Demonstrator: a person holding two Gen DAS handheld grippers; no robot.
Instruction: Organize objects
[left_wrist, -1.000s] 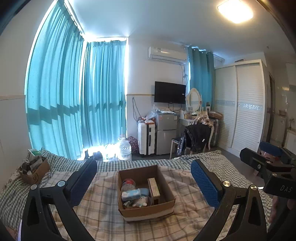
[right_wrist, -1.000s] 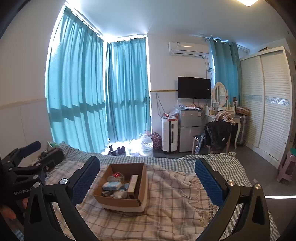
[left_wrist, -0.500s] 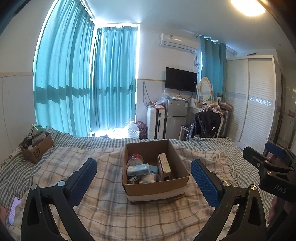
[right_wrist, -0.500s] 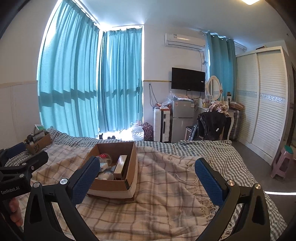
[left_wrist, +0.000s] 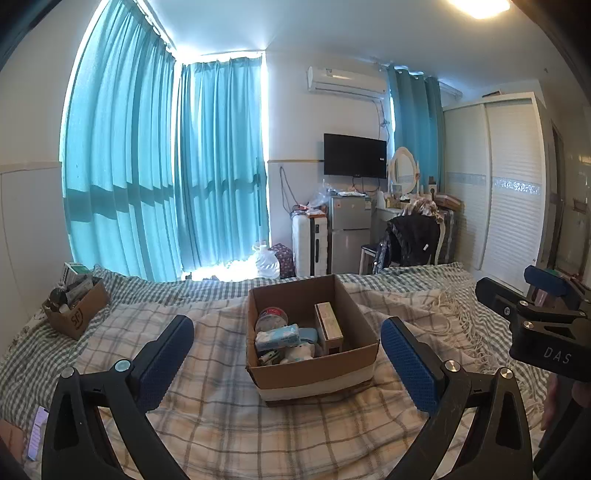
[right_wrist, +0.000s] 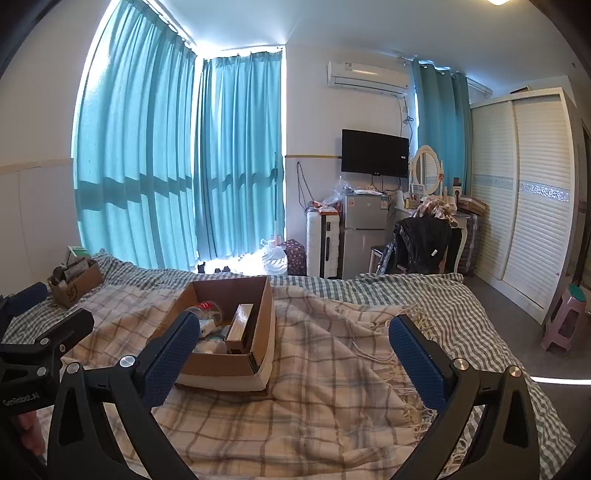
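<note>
An open cardboard box sits on the plaid blanket on the bed. It holds a tin, a blue-white packet, a narrow carton and other small items. My left gripper is open and empty, its jaws standing either side of the box, short of it. My right gripper is open and empty; the box lies ahead to its left, behind the left finger. The right gripper also shows in the left wrist view.
A smaller cardboard box with items stands at the bed's far left. A phone lies on the bed near left. Beyond the bed are curtains, a fridge, a chair with clothes, a wardrobe and a stool.
Both grippers have moved closer to the open box and tilted down; it looks larger and lower in both views. Both stay open and empty.
</note>
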